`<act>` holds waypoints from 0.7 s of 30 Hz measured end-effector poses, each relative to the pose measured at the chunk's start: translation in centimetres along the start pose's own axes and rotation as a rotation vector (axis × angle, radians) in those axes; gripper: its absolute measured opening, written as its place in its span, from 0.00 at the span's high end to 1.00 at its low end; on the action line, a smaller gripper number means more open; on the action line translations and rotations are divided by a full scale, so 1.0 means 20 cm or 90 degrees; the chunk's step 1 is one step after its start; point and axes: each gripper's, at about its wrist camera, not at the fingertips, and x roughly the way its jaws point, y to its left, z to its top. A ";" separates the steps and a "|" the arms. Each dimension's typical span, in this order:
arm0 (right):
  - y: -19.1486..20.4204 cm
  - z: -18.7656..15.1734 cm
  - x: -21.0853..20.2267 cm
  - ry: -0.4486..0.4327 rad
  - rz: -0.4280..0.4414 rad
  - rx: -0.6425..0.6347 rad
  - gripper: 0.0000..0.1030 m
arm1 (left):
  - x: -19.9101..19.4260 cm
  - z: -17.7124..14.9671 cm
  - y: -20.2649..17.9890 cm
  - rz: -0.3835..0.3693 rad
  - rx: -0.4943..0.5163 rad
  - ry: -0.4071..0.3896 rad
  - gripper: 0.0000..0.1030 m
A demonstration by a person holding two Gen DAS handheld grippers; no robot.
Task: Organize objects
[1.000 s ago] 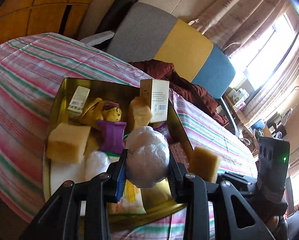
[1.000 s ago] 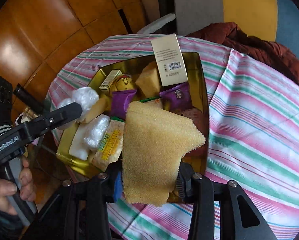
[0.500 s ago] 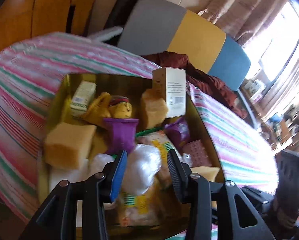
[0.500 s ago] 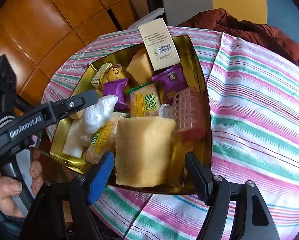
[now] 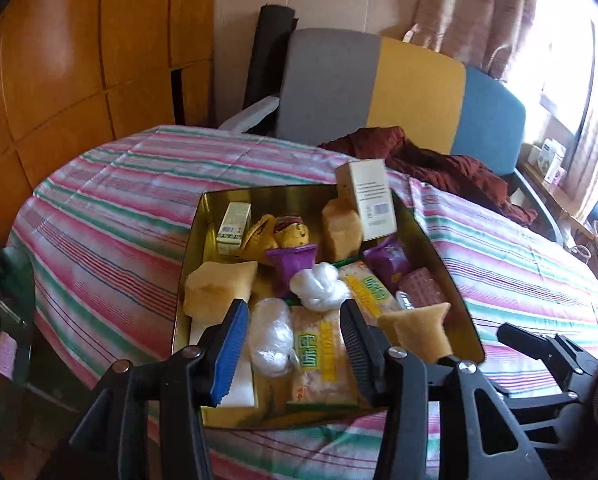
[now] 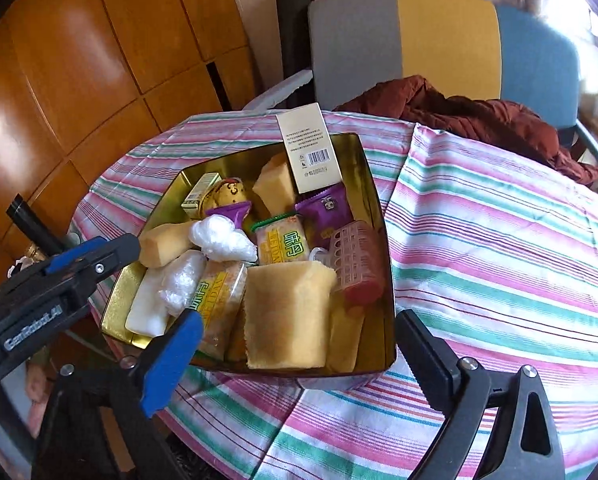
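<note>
Change since earlier: white plastic ball (image 5: 319, 286) and yellow sponge (image 6: 287, 314) both lying loose in the tin, no longer being pinched.
Left tongs (image 5: 295, 346): jaws opening, standing at a middling gap, holding nothing, hovering over the tin's near end above a snack packet (image 5: 319, 354).
Right tongs (image 6: 299, 354): jaws opening, spread wide, holding nothing, flanking the tin's near edge.
Gold tin (image 6: 369, 184): sitting on the striped surface (image 6: 499, 248), crowded with packets, sponges and a tall cream box (image 6: 309, 148) leaning at the far end.
Sponge position: resting at the near side, touching a pink ridged roller (image 6: 355, 260).
Backdrop: grey, yellow and blue chair (image 5: 399, 88) standing behind.
</note>
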 end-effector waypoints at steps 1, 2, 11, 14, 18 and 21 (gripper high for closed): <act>0.01 -0.01 -0.01 -0.002 -0.003 -0.002 0.05 | -0.02 -0.01 -0.01 0.005 0.006 -0.007 0.52; 0.01 -0.01 -0.01 -0.004 -0.007 -0.003 0.05 | -0.04 -0.01 -0.03 0.018 0.014 -0.012 0.52; 0.01 -0.05 -0.06 -0.018 -0.020 0.003 0.05 | -0.14 -0.05 -0.06 0.063 0.023 -0.036 0.48; 0.03 -0.06 -0.07 -0.023 -0.012 -0.003 0.04 | -0.20 -0.05 -0.07 0.072 0.052 -0.069 0.48; 0.06 -0.06 -0.07 -0.026 0.000 -0.009 0.03 | -0.28 -0.05 -0.06 0.042 0.063 -0.103 0.48; 0.07 -0.07 -0.06 -0.027 0.004 -0.016 0.03 | -0.29 -0.04 -0.05 0.023 0.054 -0.099 0.48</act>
